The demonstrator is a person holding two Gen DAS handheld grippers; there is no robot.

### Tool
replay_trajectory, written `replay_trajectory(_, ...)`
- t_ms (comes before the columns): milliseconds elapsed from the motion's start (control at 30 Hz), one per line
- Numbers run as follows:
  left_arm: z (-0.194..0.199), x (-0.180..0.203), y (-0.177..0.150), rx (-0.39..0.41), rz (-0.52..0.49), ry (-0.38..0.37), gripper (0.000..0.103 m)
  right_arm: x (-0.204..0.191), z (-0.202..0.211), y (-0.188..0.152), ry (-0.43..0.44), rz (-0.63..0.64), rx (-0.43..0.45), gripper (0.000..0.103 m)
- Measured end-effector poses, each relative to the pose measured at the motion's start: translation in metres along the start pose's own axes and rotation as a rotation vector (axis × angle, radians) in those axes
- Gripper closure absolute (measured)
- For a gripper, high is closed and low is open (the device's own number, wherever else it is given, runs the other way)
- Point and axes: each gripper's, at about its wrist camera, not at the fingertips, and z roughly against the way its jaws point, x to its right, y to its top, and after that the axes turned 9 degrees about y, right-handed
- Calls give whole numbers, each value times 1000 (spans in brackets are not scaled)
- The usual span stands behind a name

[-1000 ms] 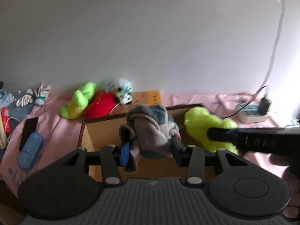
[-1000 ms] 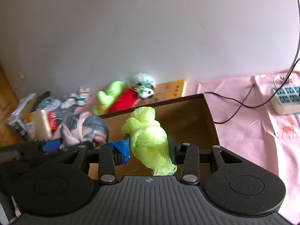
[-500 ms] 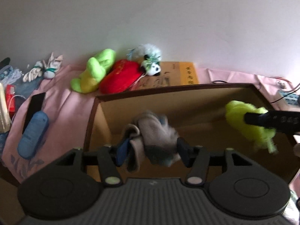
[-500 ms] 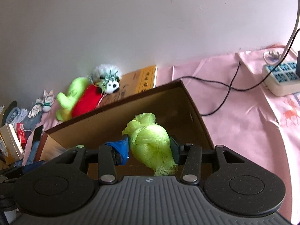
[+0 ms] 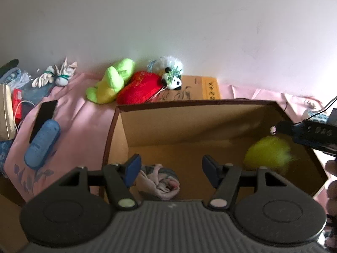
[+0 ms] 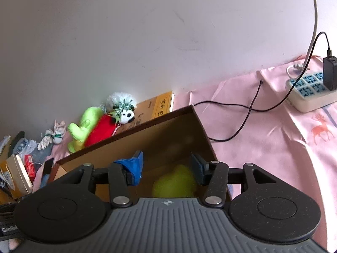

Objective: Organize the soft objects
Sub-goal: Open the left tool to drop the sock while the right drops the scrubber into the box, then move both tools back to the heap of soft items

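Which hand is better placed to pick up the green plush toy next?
Left, probably. The green plush toy lies beyond the box's left corner, on that hand's side, and the left tool is empty, its jaws opening.

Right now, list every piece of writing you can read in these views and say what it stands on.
"GenRo": on the body of the left gripper, the rest hidden.
White characters on the side of the right gripper: too blurred to read.
Chinese characters on the orange book: too blurred to read.
The jaws of both grippers are opening, with nothing pressed between them.
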Motion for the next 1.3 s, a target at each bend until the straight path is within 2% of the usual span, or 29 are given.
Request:
replay_trajectory(100,15,-1,-1,14,10,-11,36,3,12,0,43,-41,24,67)
replay_trajectory(433,75,-6,-9,91,5,-18,36,-19,62,-12,89,19,19,67)
replay_trajectory(767,117,2,-37,130,-52,42,34,-33,111,-43,240,-12,2,67)
replay_trajectory(933,132,8,-55,118,-73,69,33,-41,131,-58,263,15,15,67)
replay_trajectory(1300,153,21,-86,102,-81,125,32,-32,159,-84,272,22,24,66)
